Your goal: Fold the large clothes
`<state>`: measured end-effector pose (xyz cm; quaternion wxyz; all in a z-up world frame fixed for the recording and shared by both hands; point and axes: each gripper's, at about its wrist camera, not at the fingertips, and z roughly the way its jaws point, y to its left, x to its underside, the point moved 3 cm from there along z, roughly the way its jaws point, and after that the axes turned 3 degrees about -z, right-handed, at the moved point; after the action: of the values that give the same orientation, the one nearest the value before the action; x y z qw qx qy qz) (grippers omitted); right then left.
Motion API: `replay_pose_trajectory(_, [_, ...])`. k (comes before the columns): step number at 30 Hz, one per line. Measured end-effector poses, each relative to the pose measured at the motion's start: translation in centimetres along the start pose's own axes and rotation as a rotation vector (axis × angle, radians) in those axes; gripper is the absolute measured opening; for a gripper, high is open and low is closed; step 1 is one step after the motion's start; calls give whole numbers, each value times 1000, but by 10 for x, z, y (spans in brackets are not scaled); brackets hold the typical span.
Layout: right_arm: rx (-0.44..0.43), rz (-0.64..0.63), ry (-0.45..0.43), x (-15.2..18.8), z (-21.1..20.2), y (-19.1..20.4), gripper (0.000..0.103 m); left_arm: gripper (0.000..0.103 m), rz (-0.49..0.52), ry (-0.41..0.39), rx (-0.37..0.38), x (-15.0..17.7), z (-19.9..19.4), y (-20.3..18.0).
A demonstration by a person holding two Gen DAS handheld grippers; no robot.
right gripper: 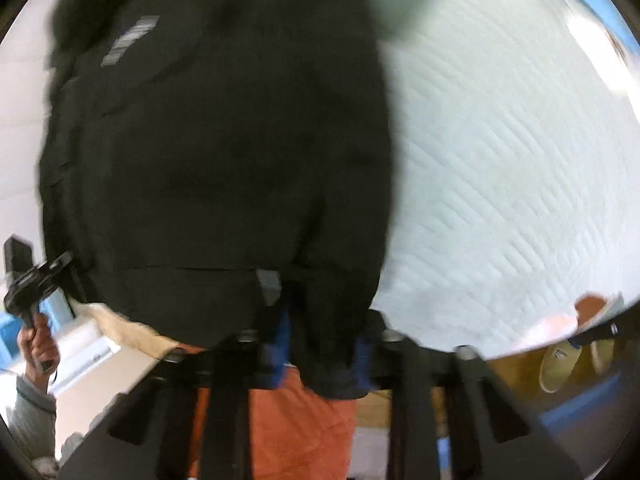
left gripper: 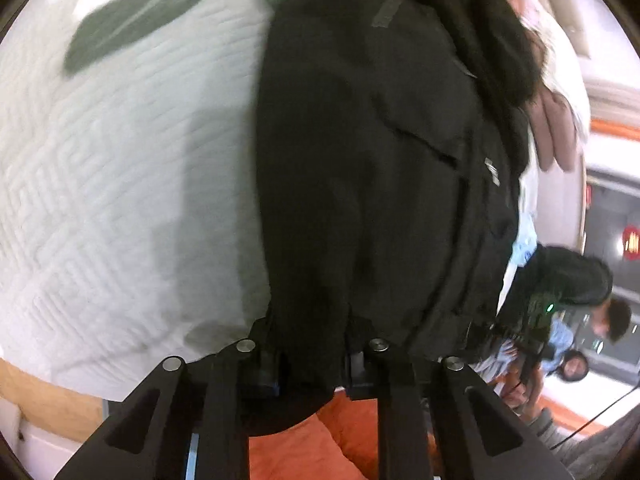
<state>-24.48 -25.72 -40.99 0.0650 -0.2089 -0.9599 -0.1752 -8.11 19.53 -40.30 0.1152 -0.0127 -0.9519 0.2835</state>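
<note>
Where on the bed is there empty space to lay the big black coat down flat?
Bare white quilt lies left of the black coat in the left view, and right of it in the right view. The far right edge is crowded with other clothes.

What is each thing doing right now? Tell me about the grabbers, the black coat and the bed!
Left gripper: shut on the black jacket's hem.
Right gripper: shut on the same hem.
Black jacket: spread out lengthwise over the bed, near edge pinched by both grippers.
White quilt: lying flat on the bed under the jacket.
Orange cloth: bunched below the grippers.
</note>
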Motion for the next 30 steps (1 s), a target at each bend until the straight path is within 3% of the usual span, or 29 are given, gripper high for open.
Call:
replay_pose_trajectory(3, [-41, -59, -80, -19, -26, 28, 18, 16, 42, -41, 56, -6, -19, -36])
replay_pose_trajectory(7, [-92, -122, -187, -57, -79, 52, 17, 15, 110, -187, 138, -44, -69, -88])
replay_pose_trajectory(11, [-124, -185, -306, -99, -134, 62, 17, 15, 201, -297, 139, -84, -107, -127])
replay_pose_trajectory(16, [-138, -247, -497, -210, -203, 88, 16, 16, 274, -413, 127, -153, -144, -159])
replay_pose_trajectory(18, [-114, -248, -578, -246, -214, 97, 16, 17, 266, -476, 74, -190, -152, -166])
replay_pose_trajectory(21, [-84, -189, -701, -291, -235, 98, 18, 18, 286, -574, -113, -240, -153, -178])
replay_pose_trajectory(24, [-43, -81, -746, -337, -212, 94, 21, 19, 244, -597, -167, -283, -128, -182])
replay_pose_trajectory(28, [38, 11, -637, -392, -144, 85, 23, 20, 197, -522, -242, -333, -65, -168])
replay_pose_trajectory(30, [74, 25, -582, -410, -107, 81, 24, 21, 173, -522, -202, -346, -50, -156])
